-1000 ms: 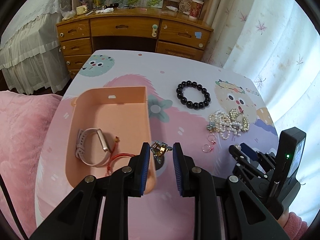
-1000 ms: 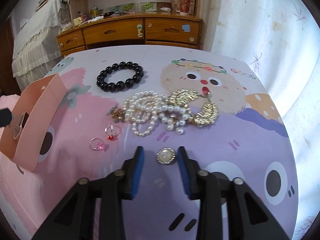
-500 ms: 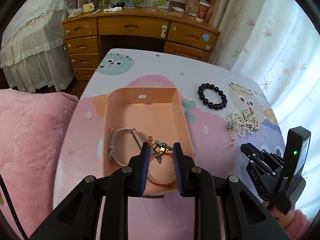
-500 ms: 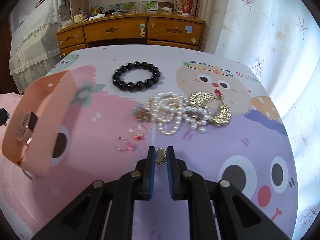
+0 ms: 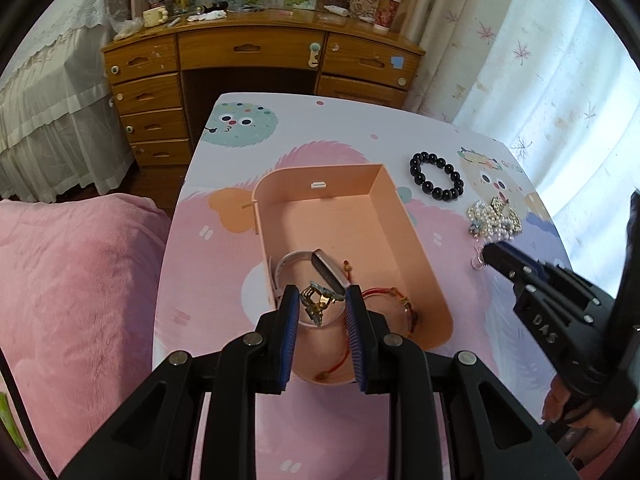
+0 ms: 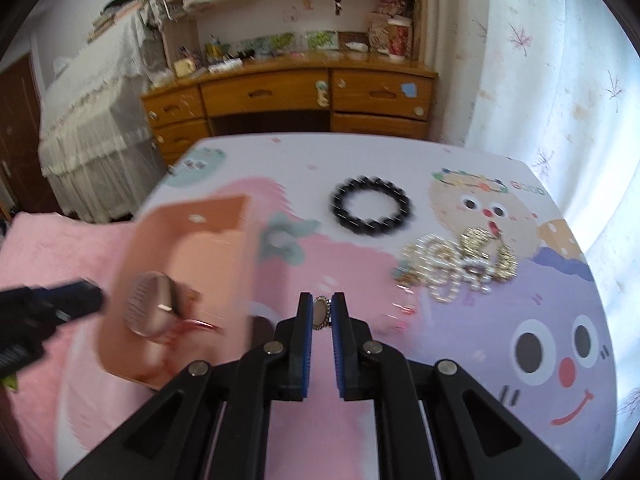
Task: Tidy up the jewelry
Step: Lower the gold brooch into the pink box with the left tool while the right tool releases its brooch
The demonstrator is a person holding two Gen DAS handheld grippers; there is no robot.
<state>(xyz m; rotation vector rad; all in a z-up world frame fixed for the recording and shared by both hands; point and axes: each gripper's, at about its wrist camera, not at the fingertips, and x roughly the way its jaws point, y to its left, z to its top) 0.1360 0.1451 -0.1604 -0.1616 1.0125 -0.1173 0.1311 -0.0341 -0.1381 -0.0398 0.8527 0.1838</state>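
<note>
We can read "DAS" in pale raised letters on the black body of the right gripper, seen from the left wrist view. On the cartoon-printed tablecloth, beside the flower-crowned face, we make out the letters "GOOD", small and slightly blurred in the right wrist view and partly legible in the left wrist view. Printing on the cups and boxes on the wooden desk is too small for us to read.

A peach-pink box and black bead bracelet sit on a pastel cartoon-printed tablecloth, near a pink blanket.
</note>
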